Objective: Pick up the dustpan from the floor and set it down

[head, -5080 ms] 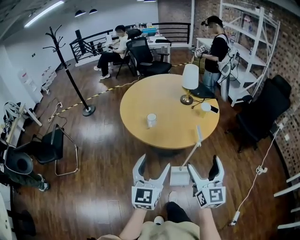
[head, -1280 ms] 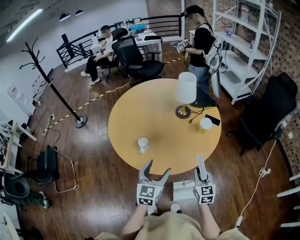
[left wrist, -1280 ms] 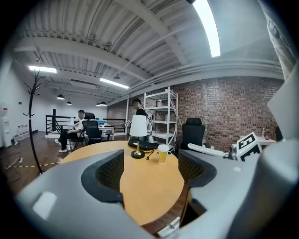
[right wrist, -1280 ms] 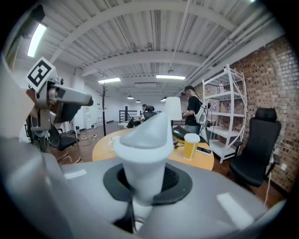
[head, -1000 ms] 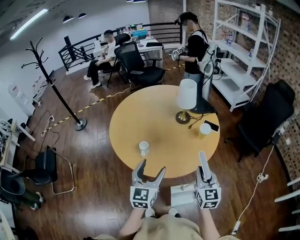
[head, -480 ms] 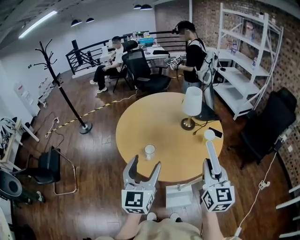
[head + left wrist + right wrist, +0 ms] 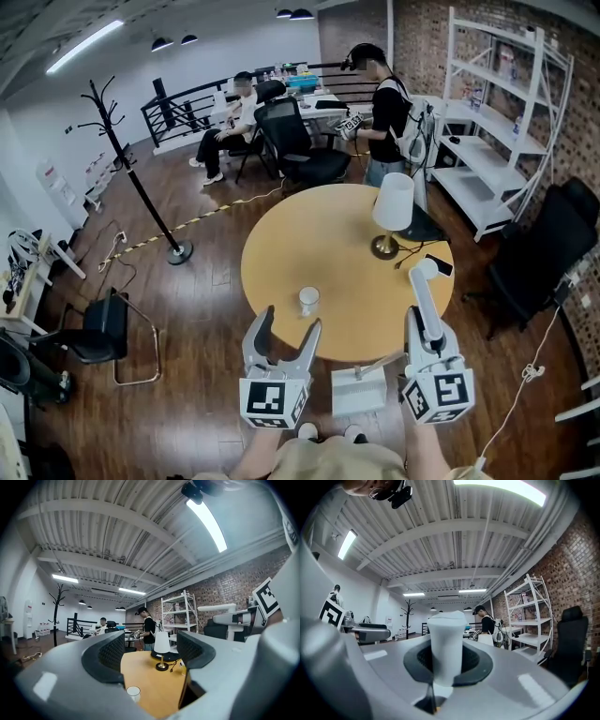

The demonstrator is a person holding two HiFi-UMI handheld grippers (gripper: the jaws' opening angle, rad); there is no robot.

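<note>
In the head view the right gripper [image 7: 427, 328] has its fingers clenched on the white handle of the dustpan [image 7: 358, 394]. The handle sticks out past the fingertips, and the pan hangs below, just in front of the person's feet and near the edge of the round surface [image 7: 347, 234]. The pickup looks done, since the pan seems clear of the floor; setting it down is still to do. The left gripper [image 7: 288, 323] hangs beside it with its fingers released and nothing between them. On the surface stand a cup [image 7: 307, 300] and a lamp [image 7: 392, 211], with a black chair [image 7: 544, 244] to the right and a coat stand [image 7: 131, 169] well apart to the left. The surface's near edge is the closest thing the jutting handle could hit. The left gripper view shows the gap between its fingers [image 7: 110, 656] empty, framing the lamp [image 7: 162, 646], the cup [image 7: 133, 693] and a standing person [image 7: 147, 627] beyond. In the right gripper view the handle [image 7: 446, 639] rises upright, pinched between the dark fingers [image 7: 476, 660]. The pan itself is out of sight there.
</note>
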